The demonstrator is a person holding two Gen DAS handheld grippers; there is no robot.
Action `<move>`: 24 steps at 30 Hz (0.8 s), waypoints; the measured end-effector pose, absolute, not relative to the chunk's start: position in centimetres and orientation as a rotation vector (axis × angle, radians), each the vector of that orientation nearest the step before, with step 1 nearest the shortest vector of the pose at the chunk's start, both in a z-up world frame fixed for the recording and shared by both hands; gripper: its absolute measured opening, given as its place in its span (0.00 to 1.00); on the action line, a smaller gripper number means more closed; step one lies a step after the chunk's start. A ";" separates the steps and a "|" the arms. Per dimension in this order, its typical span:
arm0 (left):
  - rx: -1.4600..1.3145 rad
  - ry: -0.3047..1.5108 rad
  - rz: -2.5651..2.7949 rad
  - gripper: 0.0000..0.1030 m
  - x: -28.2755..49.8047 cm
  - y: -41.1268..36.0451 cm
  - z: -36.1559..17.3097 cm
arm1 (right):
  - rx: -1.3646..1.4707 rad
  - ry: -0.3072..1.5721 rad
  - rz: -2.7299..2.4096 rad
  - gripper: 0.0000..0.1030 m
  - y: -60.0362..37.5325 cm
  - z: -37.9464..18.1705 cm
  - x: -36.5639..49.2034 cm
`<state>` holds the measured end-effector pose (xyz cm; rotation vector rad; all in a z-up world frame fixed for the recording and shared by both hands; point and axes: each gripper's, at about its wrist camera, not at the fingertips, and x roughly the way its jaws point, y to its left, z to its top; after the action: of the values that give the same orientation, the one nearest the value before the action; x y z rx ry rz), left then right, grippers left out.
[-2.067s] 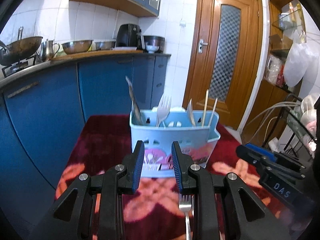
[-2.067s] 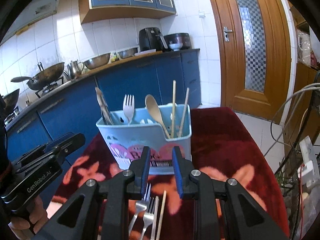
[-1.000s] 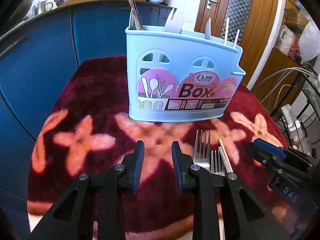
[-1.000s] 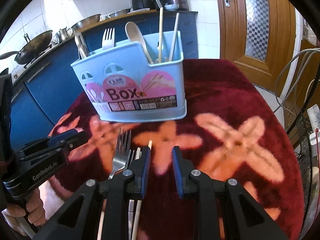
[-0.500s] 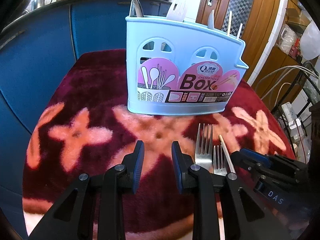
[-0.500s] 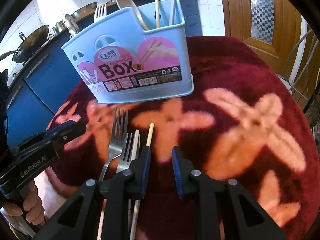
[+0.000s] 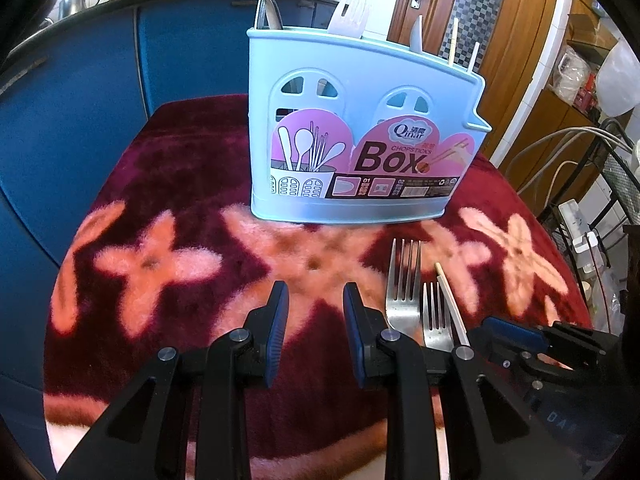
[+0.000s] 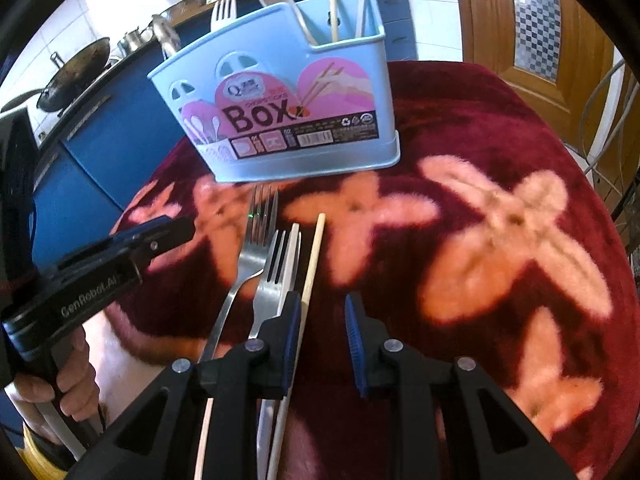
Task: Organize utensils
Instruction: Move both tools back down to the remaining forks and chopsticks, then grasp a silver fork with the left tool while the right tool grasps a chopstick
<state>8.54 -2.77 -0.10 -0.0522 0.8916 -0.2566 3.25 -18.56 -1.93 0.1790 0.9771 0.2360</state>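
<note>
The left gripper [image 7: 316,300] hangs over the red flowered cloth [image 7: 168,184], jaws narrowly apart with nothing between them. To its right lie a large fork [image 7: 402,280], a small fork [image 7: 434,312] and two chopsticks [image 8: 314,256], side by side. The right gripper [image 8: 320,316] stands beside them, jaws narrowly apart and empty. Behind, the light blue utensil box [image 7: 360,128] stands upright holding cutlery.
</note>
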 end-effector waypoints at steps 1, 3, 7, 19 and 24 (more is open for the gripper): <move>-0.053 0.893 -0.258 0.27 8.5 -2.8 -0.1 | 0.179 0.982 0.237 0.25 -18.5 -2.0 3.3; -0.051 0.894 -0.261 0.27 8.4 -2.7 -0.1 | 0.177 0.998 0.244 0.26 -18.3 -2.1 3.5; -0.048 0.899 -0.269 0.27 8.3 -2.8 -0.1 | 0.135 1.020 0.244 0.27 -17.7 -2.4 3.9; -0.036 0.953 -0.358 0.27 8.4 -4.6 -0.8 | 0.146 0.976 0.172 0.06 -20.1 -1.9 4.1; -0.028 0.985 -0.396 0.27 9.3 -5.8 -1.5 | 0.166 0.967 0.135 0.06 -21.8 -1.9 4.1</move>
<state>9.28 -5.76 -1.53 -0.0276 0.9847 -0.3958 4.11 -21.83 -1.93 0.1663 0.9667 0.1354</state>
